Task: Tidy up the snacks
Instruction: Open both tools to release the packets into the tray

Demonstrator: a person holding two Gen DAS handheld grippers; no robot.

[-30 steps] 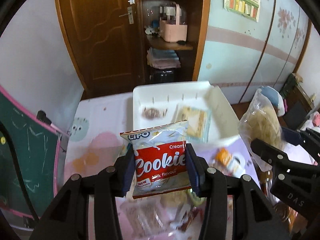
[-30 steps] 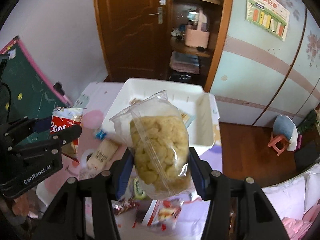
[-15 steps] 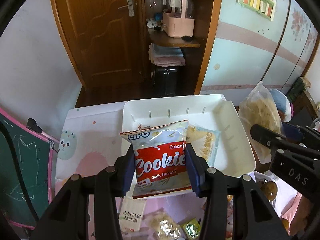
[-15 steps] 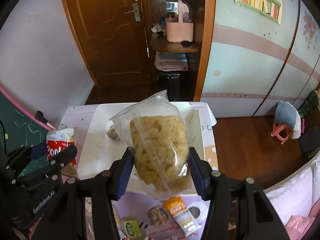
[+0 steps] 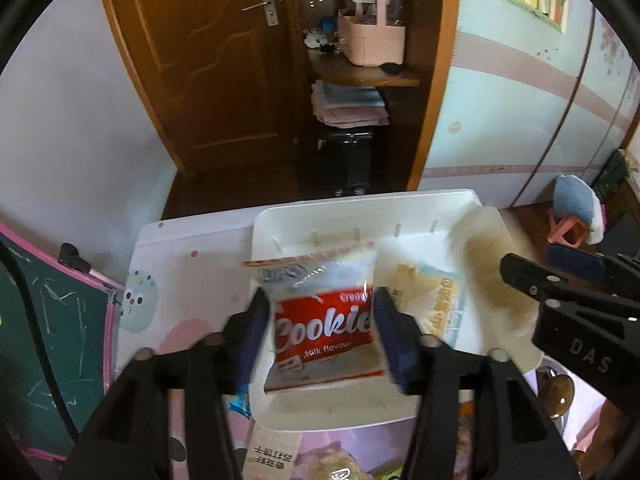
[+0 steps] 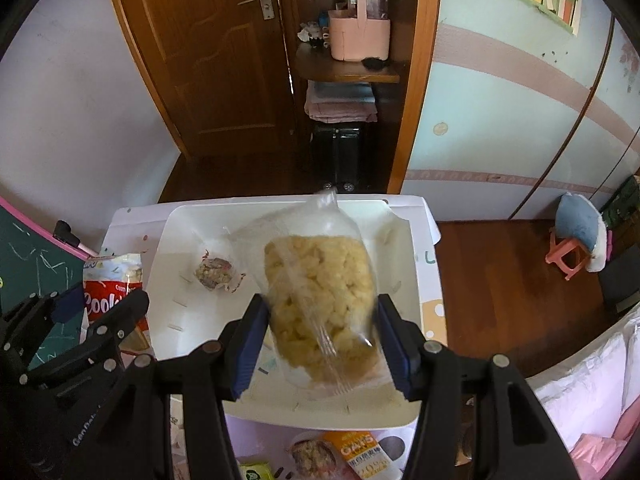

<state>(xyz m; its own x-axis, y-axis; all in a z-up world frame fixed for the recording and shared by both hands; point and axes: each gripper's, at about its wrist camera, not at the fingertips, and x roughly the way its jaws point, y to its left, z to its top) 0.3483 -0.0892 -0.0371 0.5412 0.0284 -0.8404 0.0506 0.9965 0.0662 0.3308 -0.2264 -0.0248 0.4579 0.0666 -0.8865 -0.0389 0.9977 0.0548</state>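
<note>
While both point down over the white tray (image 6: 404,264), the left gripper (image 5: 322,330) pinches the cookie packet (image 5: 322,324) and the right gripper (image 6: 320,336) pinches the clear puffed-snack bag (image 6: 320,296).

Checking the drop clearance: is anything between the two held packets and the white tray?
Nothing visible. The cookie packet and the clear bag both hang over bare parts of the tray; the snacks already inside lie off to the side.

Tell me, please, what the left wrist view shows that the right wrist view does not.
Only the left wrist view shows the pale packet lying in the white tray. Only the right wrist view shows the small wrapped snack in the tray and the oats packet below it. Both show the cookie pack in the left hand-held gripper and the puffed-snack bag in the right hand-held gripper.
</note>
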